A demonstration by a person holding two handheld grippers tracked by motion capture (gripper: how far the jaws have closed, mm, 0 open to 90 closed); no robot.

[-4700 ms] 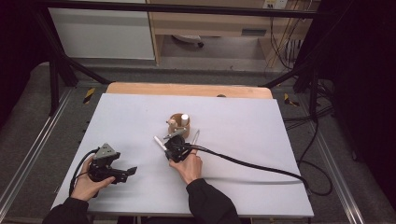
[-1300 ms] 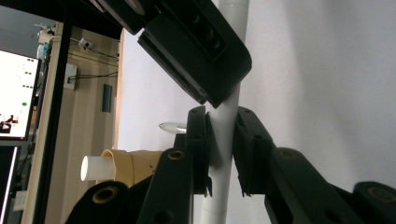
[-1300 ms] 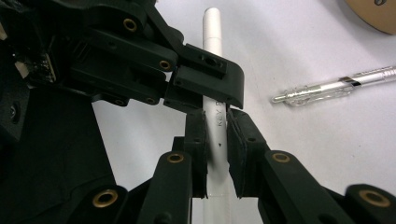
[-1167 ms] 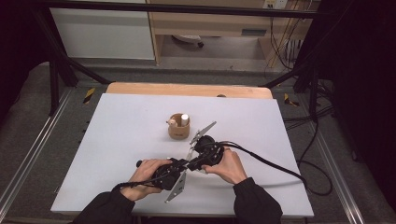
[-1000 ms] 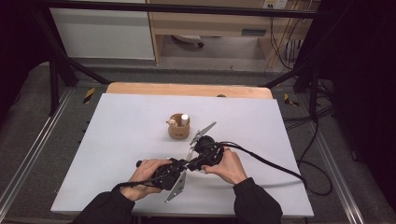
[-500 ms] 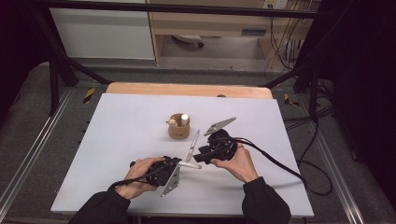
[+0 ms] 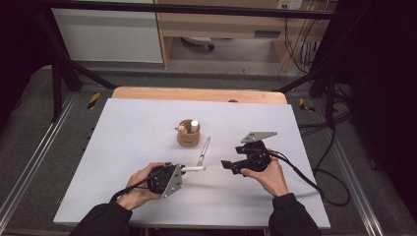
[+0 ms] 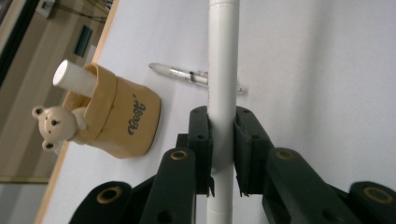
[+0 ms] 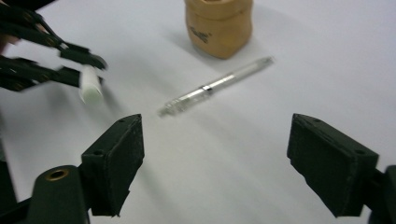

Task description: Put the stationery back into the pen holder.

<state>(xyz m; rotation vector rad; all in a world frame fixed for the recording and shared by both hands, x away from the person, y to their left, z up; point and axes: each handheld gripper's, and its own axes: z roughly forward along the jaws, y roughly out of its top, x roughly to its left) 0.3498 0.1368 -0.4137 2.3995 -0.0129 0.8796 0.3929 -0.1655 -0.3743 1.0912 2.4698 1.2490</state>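
My left gripper (image 7: 182, 170) (image 8: 223, 149) is shut on a white tube (image 7: 196, 168) (image 8: 222, 70), which sticks out past its jaws toward the right. A clear pen (image 7: 203, 151) (image 8: 196, 77) (image 9: 215, 86) lies loose on the white table between the two hands. My right gripper (image 7: 230, 166) (image 9: 224, 163) hovers to the pen's right; its jaws have just been opening and stand wide with nothing between them. Behind the pen stands a small wooden holder (image 7: 188, 133) (image 8: 119, 119) (image 9: 218, 23) with a bear figure and a white stick in it.
The white table top (image 7: 123, 147) ends in a wooden strip (image 7: 196, 93) at the far edge. The right gripper's cable (image 7: 305, 179) trails off the table's right side. Metal rails run along both sides on the floor.
The right gripper has pulled away to the right from the left gripper and its jaws have spread wide. The clear pen now lies on the table between them. The left hand drifted slightly left.
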